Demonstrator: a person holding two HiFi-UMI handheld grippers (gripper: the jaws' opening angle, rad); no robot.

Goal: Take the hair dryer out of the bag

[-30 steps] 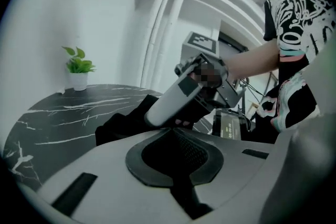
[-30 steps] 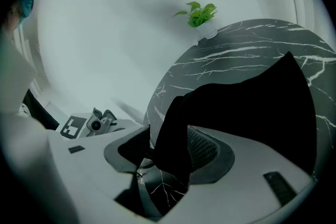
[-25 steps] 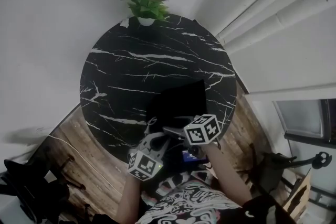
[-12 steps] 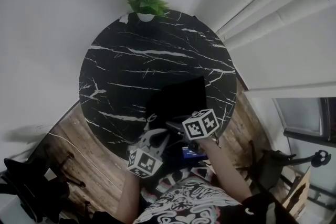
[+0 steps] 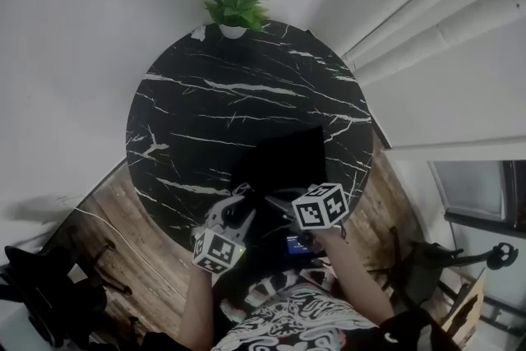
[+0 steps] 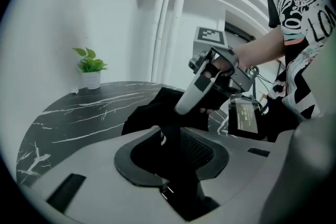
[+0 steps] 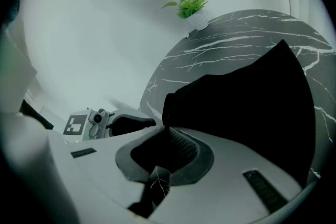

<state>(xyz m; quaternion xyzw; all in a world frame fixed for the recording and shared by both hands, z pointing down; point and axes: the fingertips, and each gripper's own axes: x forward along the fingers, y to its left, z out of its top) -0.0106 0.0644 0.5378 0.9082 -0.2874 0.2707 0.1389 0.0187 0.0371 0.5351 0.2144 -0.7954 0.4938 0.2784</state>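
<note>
The counter (image 5: 205, 94) looks like polished black marble veined in white. The bag (image 5: 283, 156) is matt black cloth. The floor (image 5: 123, 226) is grained wood planking.

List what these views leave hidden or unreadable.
Hair dryer: in no view; black bag is opaque.
Bag's near edge: head view, covered by the right tongs.
Left tongs, jaws just opening: left gripper view too dark to tell whether they pinch the cloth between them.
Screen: left gripper view, print too small.
</note>
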